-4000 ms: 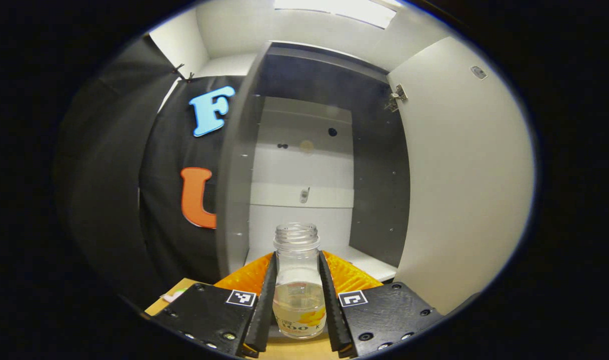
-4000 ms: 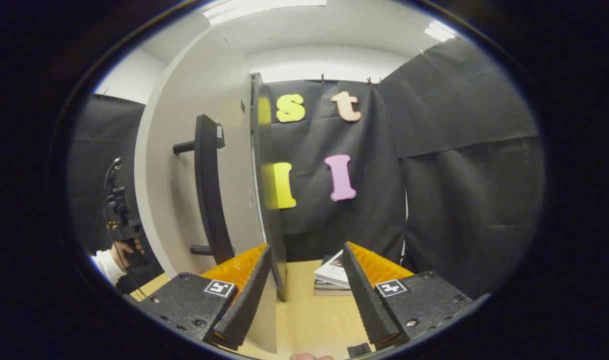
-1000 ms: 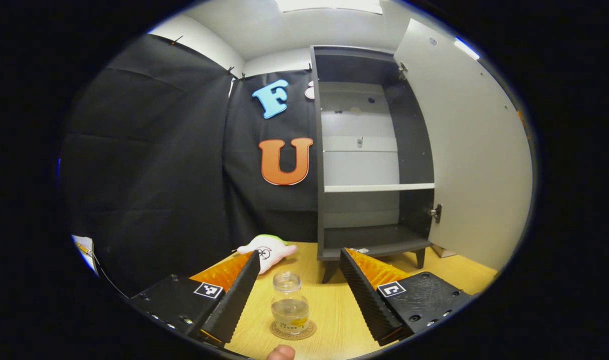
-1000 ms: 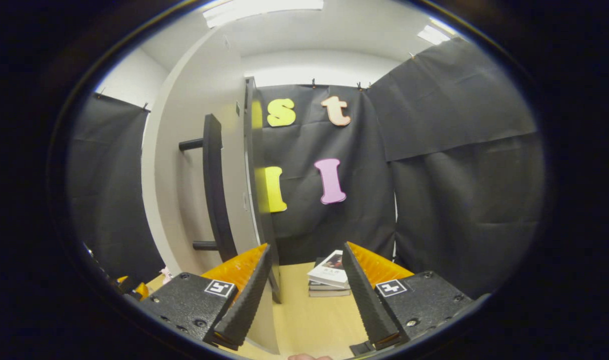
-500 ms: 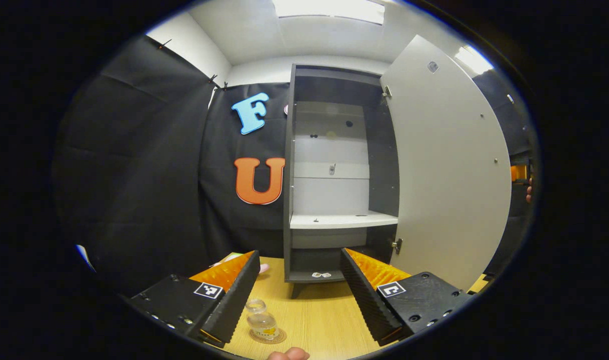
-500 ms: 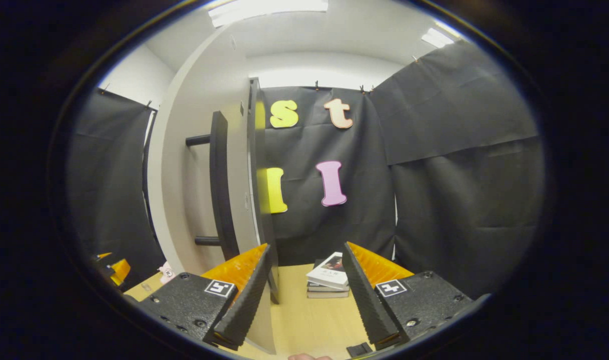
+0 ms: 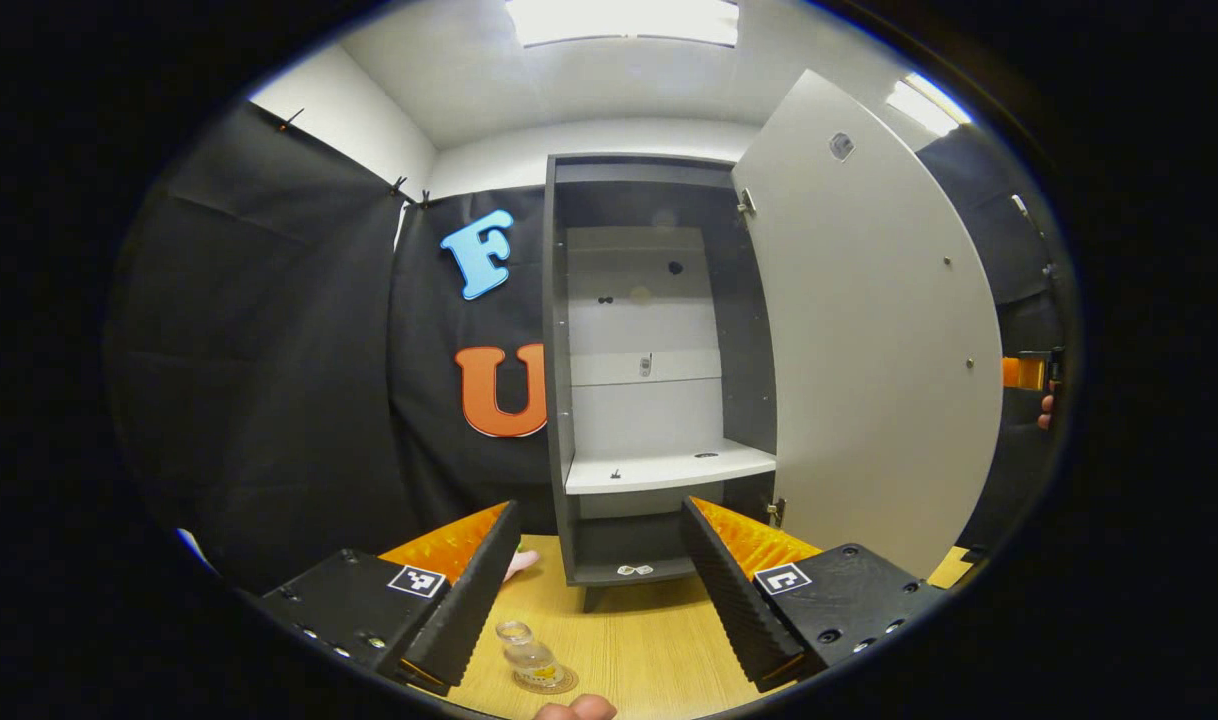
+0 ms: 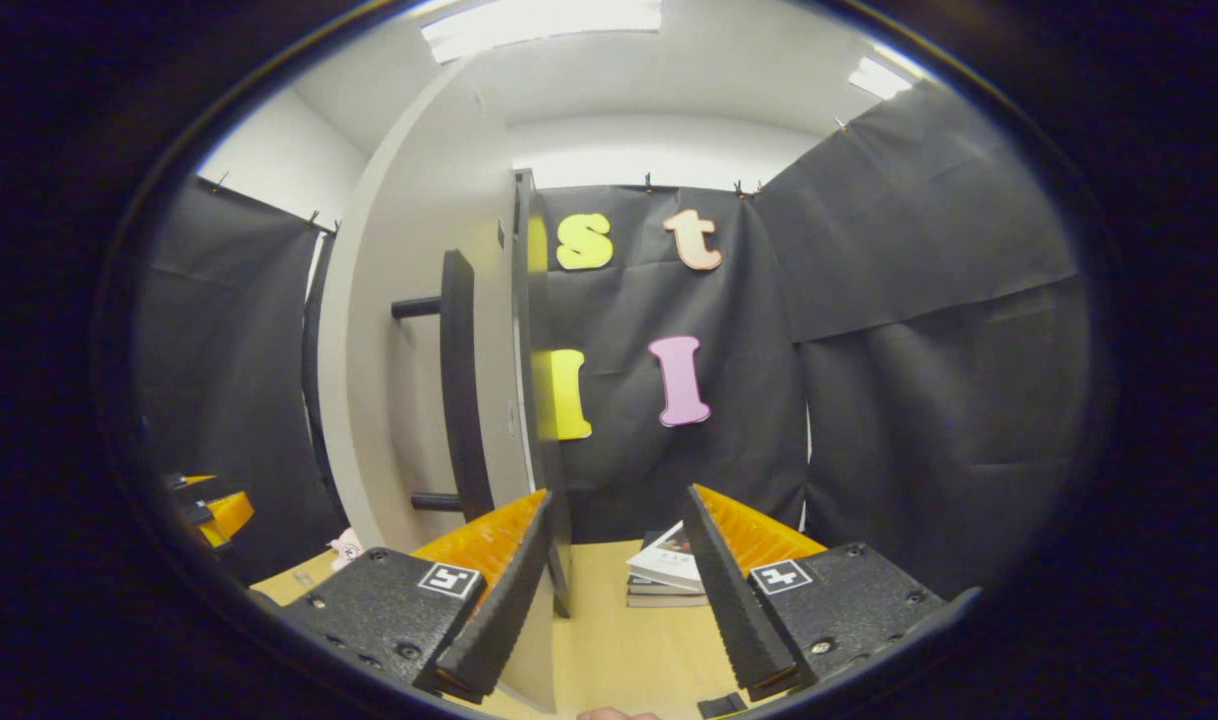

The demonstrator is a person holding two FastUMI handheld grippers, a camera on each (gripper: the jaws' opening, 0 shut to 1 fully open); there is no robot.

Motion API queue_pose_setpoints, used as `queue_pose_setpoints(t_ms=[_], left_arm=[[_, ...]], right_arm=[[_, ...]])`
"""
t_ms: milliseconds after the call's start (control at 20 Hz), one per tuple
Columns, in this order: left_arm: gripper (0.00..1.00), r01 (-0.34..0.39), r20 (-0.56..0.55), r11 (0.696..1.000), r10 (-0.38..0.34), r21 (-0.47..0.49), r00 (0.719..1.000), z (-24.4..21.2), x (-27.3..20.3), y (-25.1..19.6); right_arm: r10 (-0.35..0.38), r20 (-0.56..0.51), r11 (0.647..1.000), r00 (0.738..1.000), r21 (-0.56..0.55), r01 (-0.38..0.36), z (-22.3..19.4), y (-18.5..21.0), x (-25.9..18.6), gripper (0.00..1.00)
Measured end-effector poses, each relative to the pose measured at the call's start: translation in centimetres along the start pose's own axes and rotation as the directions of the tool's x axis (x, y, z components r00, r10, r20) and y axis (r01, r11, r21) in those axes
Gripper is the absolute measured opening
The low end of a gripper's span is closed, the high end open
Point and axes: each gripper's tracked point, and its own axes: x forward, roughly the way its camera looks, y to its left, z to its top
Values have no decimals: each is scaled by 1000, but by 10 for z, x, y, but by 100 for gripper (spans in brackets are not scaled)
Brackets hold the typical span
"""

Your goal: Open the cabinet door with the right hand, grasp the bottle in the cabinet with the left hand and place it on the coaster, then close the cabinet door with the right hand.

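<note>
The clear glass bottle stands upright on the round coaster on the wooden table, low in the left gripper view. My left gripper hangs open above and behind the bottle, apart from it. The grey cabinet is open, with its pale door swung out to the right. In the right gripper view my right gripper is open at the door's free edge, which runs just beside its left finger. The door's black bar handle is to the left of that edge.
A white shelf crosses the cabinet's inside. A pink plush toy lies left of the cabinet's foot. A stack of books rests on the table beyond my right gripper. The other gripper and a hand show past the door.
Four seconds ago my left gripper held the bottle at the cabinet; now the bottle stands on the coaster, released, and the gripper has drawn back and up. The right gripper shifted only slightly.
</note>
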Motion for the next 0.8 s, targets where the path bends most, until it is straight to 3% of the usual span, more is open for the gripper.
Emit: queue_pose_setpoints(t_ms=[450,600,800], left_arm=[[96,45,-41,997,-48,-70,998,-22,-11,-8],[96,30,-30,998,-32,-63,999,-19,-14,1],[96,17,-25,999,-18,-43,1000,-20,-15,5]], right_arm=[[172,-31,985,985,-27,-173,-7,62,-8,84],[244,-48,968,969,-43,-246,-10,92,-4,84],[279,-49,958,959,-55,-281,-15,119,4,84]])
